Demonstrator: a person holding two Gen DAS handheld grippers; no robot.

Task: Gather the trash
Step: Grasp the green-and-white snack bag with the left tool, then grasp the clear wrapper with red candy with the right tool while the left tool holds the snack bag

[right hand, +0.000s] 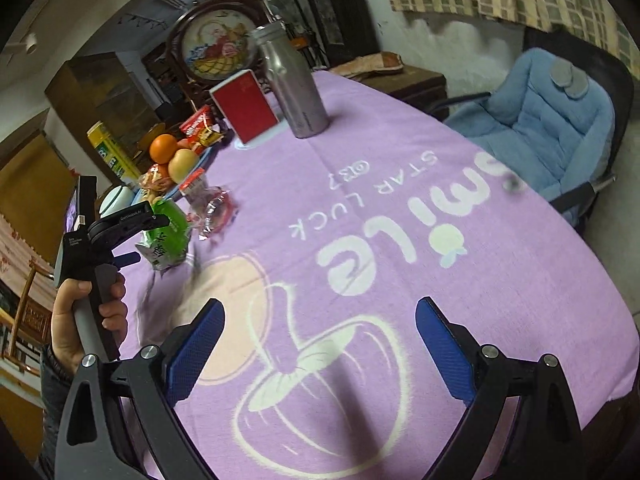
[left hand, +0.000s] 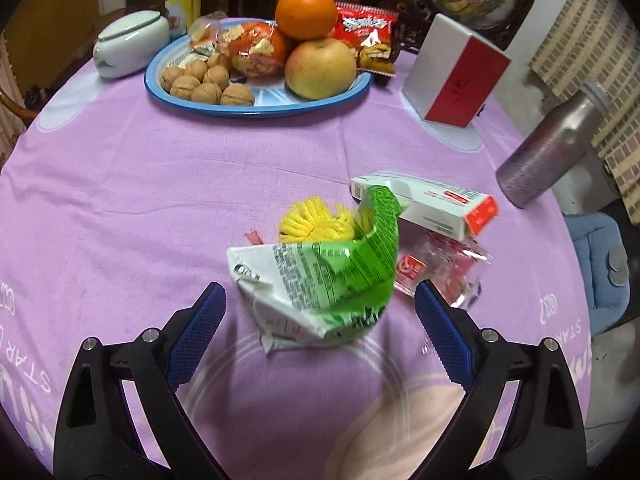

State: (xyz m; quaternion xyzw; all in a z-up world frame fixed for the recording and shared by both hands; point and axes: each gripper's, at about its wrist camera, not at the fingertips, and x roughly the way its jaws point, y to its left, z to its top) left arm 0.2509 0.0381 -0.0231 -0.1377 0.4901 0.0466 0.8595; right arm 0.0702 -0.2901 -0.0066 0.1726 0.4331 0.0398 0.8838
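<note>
A crumpled green and white carton lies on the purple tablecloth, between the open jaws of my left gripper, which do not touch it. Behind it lie a yellow foam net, a flattened white and red box and a clear red wrapper. In the right wrist view the carton and wrapper sit at the left by the left gripper's body. My right gripper is open and empty over bare cloth.
A blue plate with walnuts, an apple, an orange and snack packs stands at the back. A white and red box, a metal bottle and a white lidded jar stand around it. A blue padded chair is at the right.
</note>
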